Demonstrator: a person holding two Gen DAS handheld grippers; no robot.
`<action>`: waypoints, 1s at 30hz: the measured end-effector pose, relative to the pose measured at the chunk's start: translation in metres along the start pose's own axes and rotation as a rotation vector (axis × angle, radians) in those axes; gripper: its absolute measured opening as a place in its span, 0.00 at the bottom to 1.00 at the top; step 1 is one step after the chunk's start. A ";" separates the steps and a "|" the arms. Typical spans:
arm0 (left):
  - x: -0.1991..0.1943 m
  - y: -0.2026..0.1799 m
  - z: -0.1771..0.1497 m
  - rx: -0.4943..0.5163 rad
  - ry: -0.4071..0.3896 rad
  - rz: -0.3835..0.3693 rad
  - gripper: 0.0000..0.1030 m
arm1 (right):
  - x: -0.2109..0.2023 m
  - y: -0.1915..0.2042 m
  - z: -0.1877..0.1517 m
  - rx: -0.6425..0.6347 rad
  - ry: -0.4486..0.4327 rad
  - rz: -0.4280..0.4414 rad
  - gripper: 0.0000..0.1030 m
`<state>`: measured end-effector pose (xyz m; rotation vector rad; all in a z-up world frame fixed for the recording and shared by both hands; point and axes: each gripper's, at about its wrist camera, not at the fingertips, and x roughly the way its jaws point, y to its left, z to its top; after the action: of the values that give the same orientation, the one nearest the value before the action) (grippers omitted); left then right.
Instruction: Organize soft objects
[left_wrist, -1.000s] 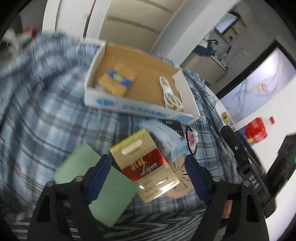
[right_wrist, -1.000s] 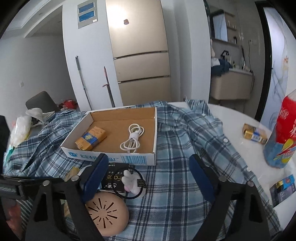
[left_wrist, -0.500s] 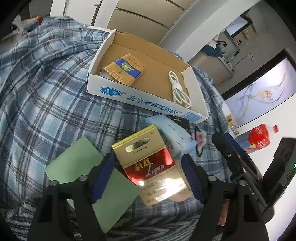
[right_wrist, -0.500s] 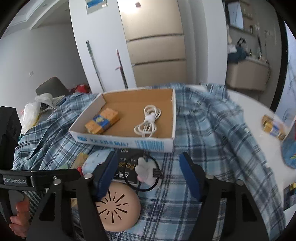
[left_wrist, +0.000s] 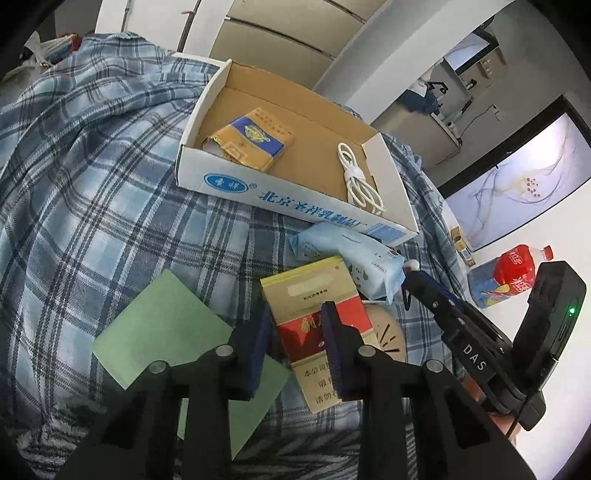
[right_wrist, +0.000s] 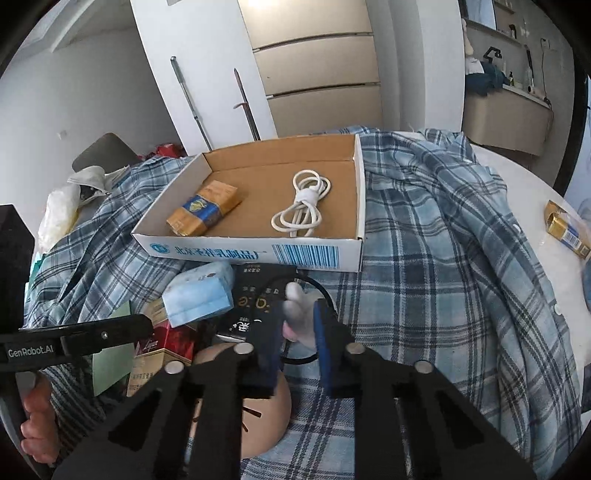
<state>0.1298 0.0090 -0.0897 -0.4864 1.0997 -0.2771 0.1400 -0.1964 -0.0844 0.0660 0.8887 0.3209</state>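
Observation:
A shallow cardboard box (left_wrist: 236, 184) (right_wrist: 258, 251) rests on a blue plaid shirt (left_wrist: 85, 177); it holds a yellow-and-blue cigarette pack (left_wrist: 255, 136) (right_wrist: 203, 214) and a coiled white cable (left_wrist: 360, 184) (right_wrist: 301, 210). My left gripper (left_wrist: 295, 325) is shut on a red-and-gold cigarette pack (left_wrist: 310, 295) lying in front of the box. My right gripper (right_wrist: 298, 321) is shut on a small white-pink soft figure (right_wrist: 297, 314) with a black loop, over a black packet (right_wrist: 255, 295). A light blue tissue pack (left_wrist: 347, 254) (right_wrist: 199, 291) lies beside them.
A green paper sheet (left_wrist: 162, 328) lies at the left. A round tan perforated object (right_wrist: 266, 402) sits under the right gripper. A red-labelled bottle (left_wrist: 509, 273) and a small gold pack (right_wrist: 565, 229) stand on the white table at the right.
Both grippers have closed: the left on the red-and-gold cigarette pack, the right on the white-pink soft figure. Both have moved in closer to the pile.

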 end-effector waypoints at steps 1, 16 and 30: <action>0.000 0.001 0.000 -0.012 0.009 -0.012 0.30 | -0.001 0.000 0.000 -0.001 -0.006 0.003 0.08; 0.009 -0.043 -0.009 0.104 0.050 0.092 0.70 | -0.040 -0.001 0.004 0.013 -0.189 0.010 0.07; -0.005 -0.056 -0.011 0.180 -0.025 0.179 0.26 | -0.043 0.009 0.000 -0.037 -0.196 0.001 0.07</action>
<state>0.1193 -0.0392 -0.0614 -0.2294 1.0756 -0.2099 0.1128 -0.2005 -0.0500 0.0629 0.6879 0.3258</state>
